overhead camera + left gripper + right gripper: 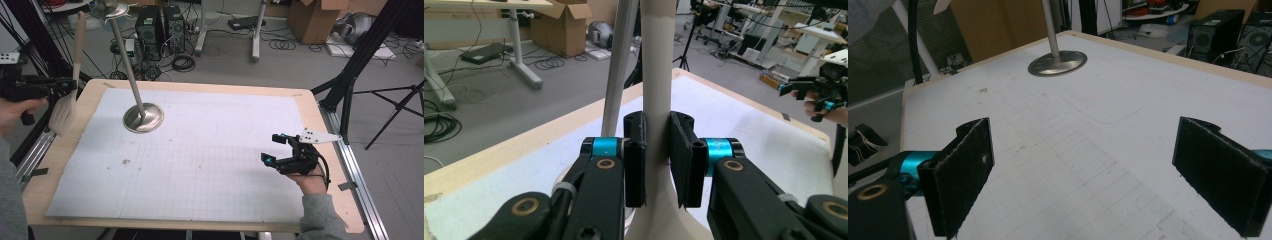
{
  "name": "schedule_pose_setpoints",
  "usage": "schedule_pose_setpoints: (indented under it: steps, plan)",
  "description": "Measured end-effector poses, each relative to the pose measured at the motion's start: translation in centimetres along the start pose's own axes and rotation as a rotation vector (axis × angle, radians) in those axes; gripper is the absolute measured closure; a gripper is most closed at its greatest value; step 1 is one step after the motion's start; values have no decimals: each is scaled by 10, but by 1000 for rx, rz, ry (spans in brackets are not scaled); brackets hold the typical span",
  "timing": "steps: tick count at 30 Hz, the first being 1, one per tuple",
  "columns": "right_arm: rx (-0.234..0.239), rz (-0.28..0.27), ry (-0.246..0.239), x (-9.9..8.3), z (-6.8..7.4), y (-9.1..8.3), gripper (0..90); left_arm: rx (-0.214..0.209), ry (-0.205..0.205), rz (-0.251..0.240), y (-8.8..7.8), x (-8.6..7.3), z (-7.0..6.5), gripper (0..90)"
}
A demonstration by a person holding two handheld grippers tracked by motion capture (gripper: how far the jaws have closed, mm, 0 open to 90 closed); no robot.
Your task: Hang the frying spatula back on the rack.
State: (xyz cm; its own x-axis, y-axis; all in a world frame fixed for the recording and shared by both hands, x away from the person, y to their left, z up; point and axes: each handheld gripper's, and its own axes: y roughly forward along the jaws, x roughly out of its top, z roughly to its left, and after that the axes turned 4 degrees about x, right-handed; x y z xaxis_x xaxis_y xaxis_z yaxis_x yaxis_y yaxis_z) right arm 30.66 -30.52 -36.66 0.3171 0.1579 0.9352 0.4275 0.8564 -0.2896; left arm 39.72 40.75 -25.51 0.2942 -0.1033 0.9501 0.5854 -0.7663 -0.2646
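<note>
A beige spatula (64, 111) hangs upright off the table's left edge, blade down and handle up. My left gripper (65, 86) is shut on its handle. In the left gripper view the black pads (686, 160) press both sides of the spatula's handle (656, 75), with the gripper (658, 150) pointing across the table. My right gripper (277, 148) rests low near the table's right front, open with nothing between its fingers. The right gripper view shows this gripper (1093, 175) with jaws wide apart over the bare white mat (1088, 130).
A metal stand with a round base (144, 117) and a tall slanted pole (125, 60) sits at the mat's back left, close to the spatula. White gridded mat (210, 165) covers the wooden table. Computers, cables, boxes and tripod legs lie on the floor beyond.
</note>
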Motion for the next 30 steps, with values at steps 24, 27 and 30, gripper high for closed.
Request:
schedule_pose_setpoints:
  steps: [24,27,30]
  plan:
    - [-1,-6,-7,1,0,0,86,18,37,21,16,-1,0,772]
    - [-1,-4,-7,1,0,0,86,18,40,25,18,-1,1,772]
    - [-2,-4,-7,1,1,0,86,18,38,24,20,-1,2,772]
